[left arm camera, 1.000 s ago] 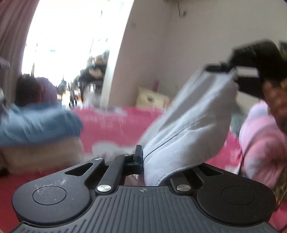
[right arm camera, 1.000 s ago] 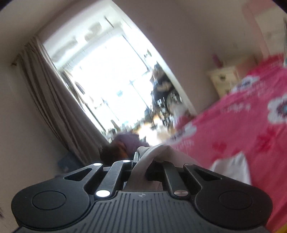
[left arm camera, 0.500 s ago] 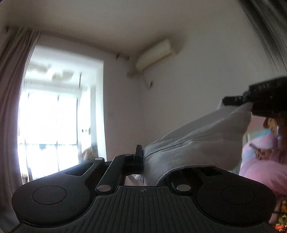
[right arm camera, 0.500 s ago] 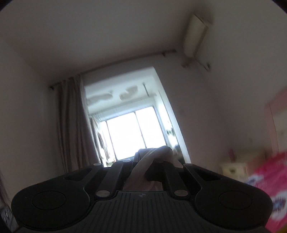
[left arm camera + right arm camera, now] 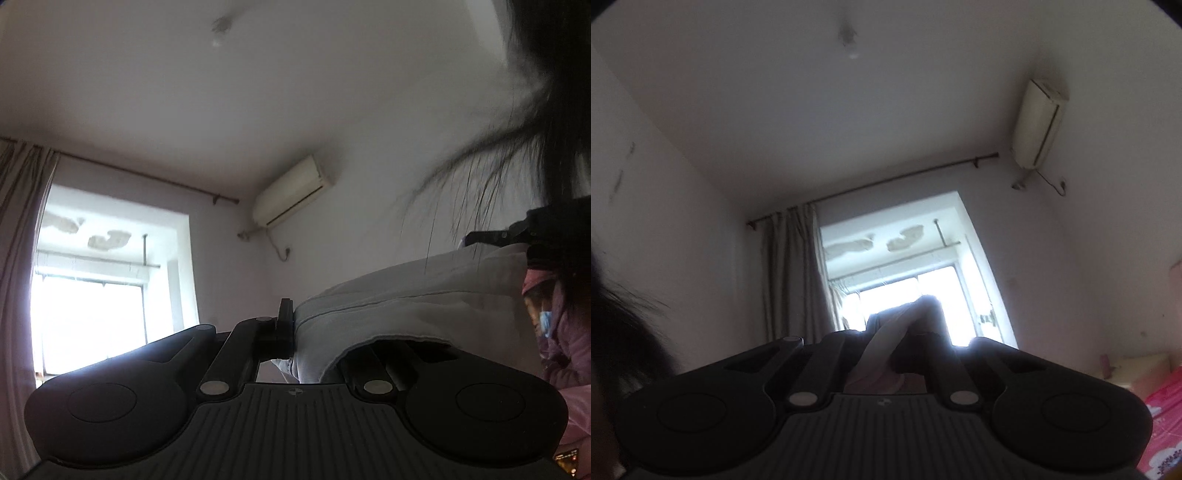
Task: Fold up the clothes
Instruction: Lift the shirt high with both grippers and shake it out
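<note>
My left gripper (image 5: 295, 332): fingers pinch a pale grey garment (image 5: 406, 302), stretched rightward to my right gripper (image 5: 517, 236); my right gripper (image 5: 905, 332): fingers pinch its fold between them; air conditioner (image 5: 1039, 125) above, beyond.

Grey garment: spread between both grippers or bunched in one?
Spread. The grey garment stretches from the left gripper to the right gripper, both shut on its edge and raised toward the ceiling.

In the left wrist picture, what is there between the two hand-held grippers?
The grey garment spans it: one end clamped in the left hand-held gripper, the other held by the right hand-held gripper. The left wrist view shows this.
</note>
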`<state>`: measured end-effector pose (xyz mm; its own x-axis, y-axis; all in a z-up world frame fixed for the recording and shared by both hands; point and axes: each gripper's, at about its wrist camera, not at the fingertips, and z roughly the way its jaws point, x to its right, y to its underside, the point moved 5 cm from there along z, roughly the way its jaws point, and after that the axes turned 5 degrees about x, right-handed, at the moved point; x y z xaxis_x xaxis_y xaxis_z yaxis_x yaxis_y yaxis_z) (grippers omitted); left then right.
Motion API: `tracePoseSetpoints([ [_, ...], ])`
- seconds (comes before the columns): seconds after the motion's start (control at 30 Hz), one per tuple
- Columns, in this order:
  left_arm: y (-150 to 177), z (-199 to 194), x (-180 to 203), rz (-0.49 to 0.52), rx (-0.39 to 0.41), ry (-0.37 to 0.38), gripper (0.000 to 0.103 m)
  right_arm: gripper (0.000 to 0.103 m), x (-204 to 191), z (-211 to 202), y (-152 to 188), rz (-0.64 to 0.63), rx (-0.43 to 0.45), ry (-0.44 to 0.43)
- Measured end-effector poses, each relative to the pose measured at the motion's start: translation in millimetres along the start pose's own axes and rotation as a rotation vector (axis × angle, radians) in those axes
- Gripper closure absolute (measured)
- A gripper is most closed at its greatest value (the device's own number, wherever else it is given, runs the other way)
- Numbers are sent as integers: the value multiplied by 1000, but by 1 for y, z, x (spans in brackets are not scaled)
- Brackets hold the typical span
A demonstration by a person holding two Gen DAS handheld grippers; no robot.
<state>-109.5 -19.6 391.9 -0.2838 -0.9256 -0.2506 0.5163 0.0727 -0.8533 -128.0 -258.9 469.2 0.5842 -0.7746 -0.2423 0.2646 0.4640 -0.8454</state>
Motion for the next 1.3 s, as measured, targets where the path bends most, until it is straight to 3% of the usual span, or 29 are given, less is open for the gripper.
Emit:
tracePoseSetpoints([
  [0.2, -1, 13, 4, -16, 17, 21, 100, 96, -2, -15, -13, -43, 34, 7],
  [0.43, 52, 56, 3, -44, -104, 12, 100, 96, 46, 10, 27, -23, -95, 112],
  [0.57, 117, 94, 1, -60, -220, 0, 100, 96, 91, 36, 76, -12, -208, 199],
  [0.7, 205, 137, -1, -58, -351, -25, 100, 96, 143, 68, 144, 3, -308, 297],
  [0.8, 267, 171, -4, -76, -447, -33, 100, 96, 186, 93, 193, 5, -344, 372],
  [1.03, 390, 257, -17, -109, -576, -81, 100, 96, 267, 146, 291, -13, -430, 475],
  [1.17, 466, 270, -18, -104, -673, -104, 100, 96, 315, 168, 360, 13, -550, 517],
  [1.3, 526, 253, -25, -109, -805, -144, 97, 96, 366, 181, 434, 123, -687, 564],
])
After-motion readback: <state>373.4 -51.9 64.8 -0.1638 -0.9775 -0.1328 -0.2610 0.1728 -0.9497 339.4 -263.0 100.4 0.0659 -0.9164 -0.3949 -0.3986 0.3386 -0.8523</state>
